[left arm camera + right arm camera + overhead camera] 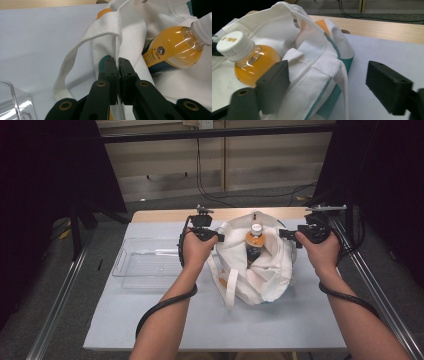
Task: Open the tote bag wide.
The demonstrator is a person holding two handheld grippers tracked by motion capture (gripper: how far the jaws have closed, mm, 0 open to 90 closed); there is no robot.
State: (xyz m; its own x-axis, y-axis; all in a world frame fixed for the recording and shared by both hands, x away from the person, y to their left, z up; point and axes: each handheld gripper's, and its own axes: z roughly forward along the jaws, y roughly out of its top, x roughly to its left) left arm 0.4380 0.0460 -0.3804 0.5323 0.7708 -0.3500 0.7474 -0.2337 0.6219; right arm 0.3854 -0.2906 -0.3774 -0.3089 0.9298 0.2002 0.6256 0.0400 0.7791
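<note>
Left gripper (117,62) clamped on bag (265,270) rim at 9 o'clock; right gripper (327,82) spread wide astride rim at 3 o'clock.

Likely pinned on one side to keep mouth open and cloth from slumping over bottle (254,242). Bottle inside bag, mid-table, leaning; long axis toward 12 o'clock, white cap (234,46) uppermost. Clear tray (145,262) at 9 o'clock.

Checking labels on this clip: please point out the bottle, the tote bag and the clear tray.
bottle (172,45), left gripper view, on its orange body.
tote bag (265,275), high view, on its white front cloth.
clear tray (145,265), high view, on its bare floor.
</note>
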